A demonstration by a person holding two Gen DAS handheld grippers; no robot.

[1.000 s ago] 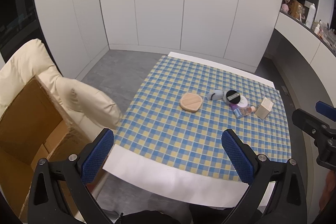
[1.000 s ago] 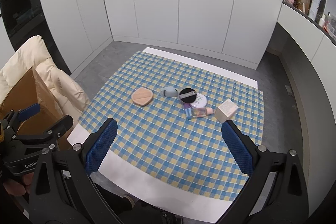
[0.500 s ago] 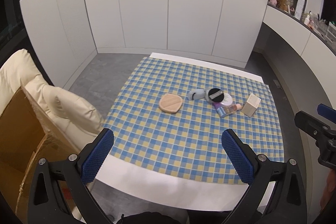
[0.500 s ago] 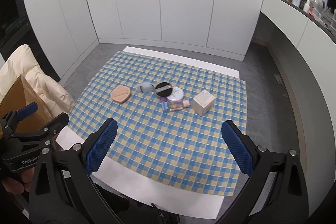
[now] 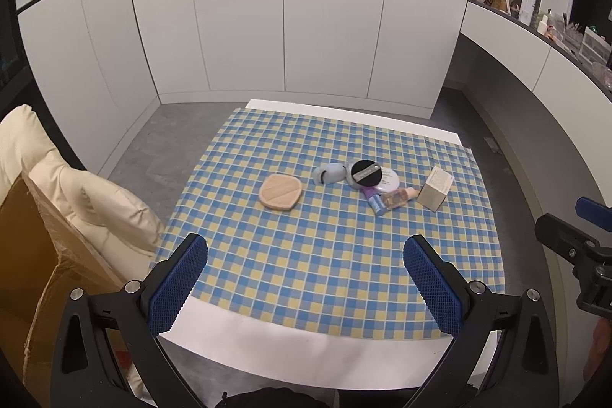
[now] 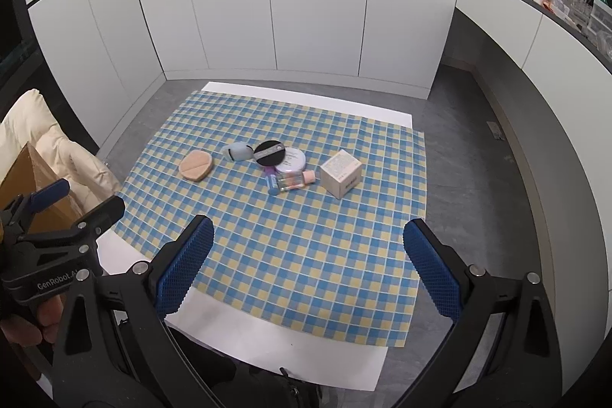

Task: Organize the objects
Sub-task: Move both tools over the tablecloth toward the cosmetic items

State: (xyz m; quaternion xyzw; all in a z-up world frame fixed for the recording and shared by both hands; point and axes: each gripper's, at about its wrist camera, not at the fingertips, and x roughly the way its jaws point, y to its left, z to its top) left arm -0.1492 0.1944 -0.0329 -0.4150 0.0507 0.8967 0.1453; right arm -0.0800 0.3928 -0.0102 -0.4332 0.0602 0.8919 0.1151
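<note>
Both my tongs, left gripper (image 5: pixel 306 278) and right gripper (image 6: pixel 308 264), gape empty; the cream box (image 6: pixel 340 173) lies ahead, nearer my right

A cream cushioned chair (image 5: pixel 76 194) holding a cardboard box (image 5: pixel 26 255) stands beside the white table (image 5: pixel 306 354).

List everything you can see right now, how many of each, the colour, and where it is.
Table: one, white, centre.
Checked cloth: one, blue and yellow, covering the table.
Powder puff: one, peach, left of the cluster.
Small pouch: one, pale blue, beside the puff.
Round compact: one, black, leaning on the white jar.
Small bottle: one, clear with pink cap, lying down.
Tube: one, purple and blue, lying down.
Box: one, cream, right end.
Cardboard box: one, brown, left.
Padded chair: one, cream, left.
Left hand-held gripper: open, empty.
Right hand-held gripper: open, empty.
</note>
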